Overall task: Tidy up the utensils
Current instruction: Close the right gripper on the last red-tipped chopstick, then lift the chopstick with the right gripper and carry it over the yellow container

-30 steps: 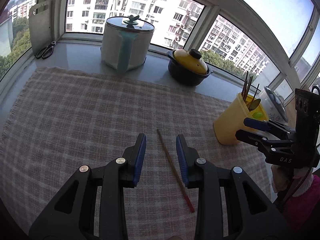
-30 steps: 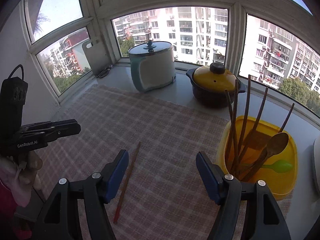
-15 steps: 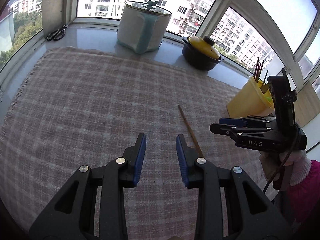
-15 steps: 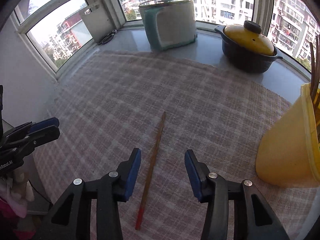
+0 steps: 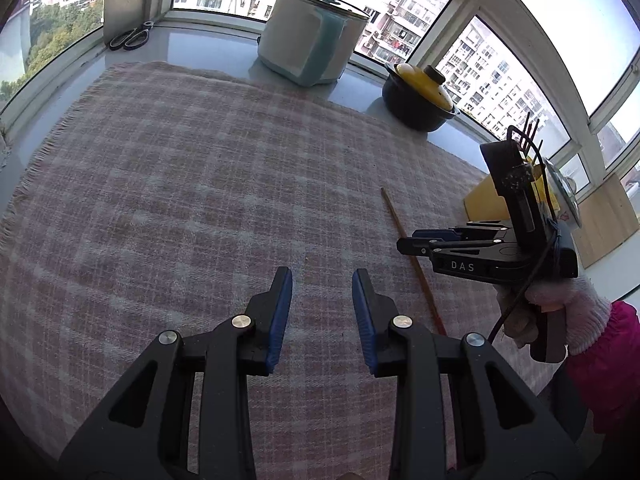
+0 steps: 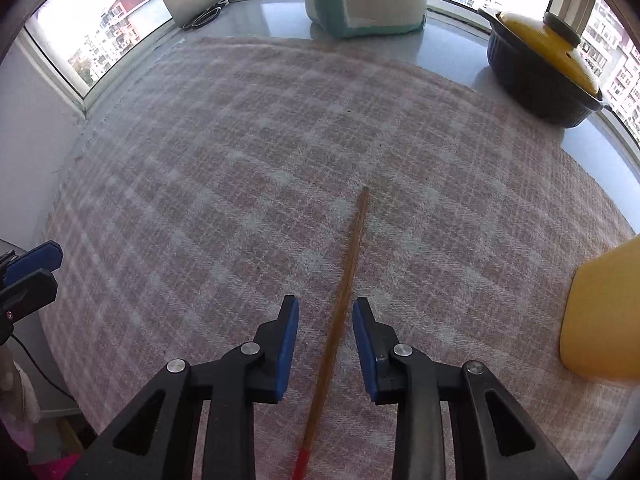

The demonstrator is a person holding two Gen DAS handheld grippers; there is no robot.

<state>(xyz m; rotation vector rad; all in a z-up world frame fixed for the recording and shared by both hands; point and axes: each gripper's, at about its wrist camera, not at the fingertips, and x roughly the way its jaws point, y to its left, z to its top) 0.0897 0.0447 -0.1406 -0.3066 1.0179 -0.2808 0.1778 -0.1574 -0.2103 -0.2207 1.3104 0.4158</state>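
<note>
With my right gripper [image 6: 325, 312] pointing steeply down, its fingers [image 6: 289, 334] have just been closing and straddle the red-tipped chopstick [image 6: 340, 304] without touching. My left gripper [image 5: 322, 286] hangs part-open over bare plaid cloth [image 5: 168, 184]. Farther off stands the yellow utensil holder [image 6: 600, 312].

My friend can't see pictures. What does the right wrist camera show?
The right gripper has just been closing; its blue fingers straddle a chopstick lying on the checked cloth, not pinching it. A yellow utensil holder stands at the right.
</note>
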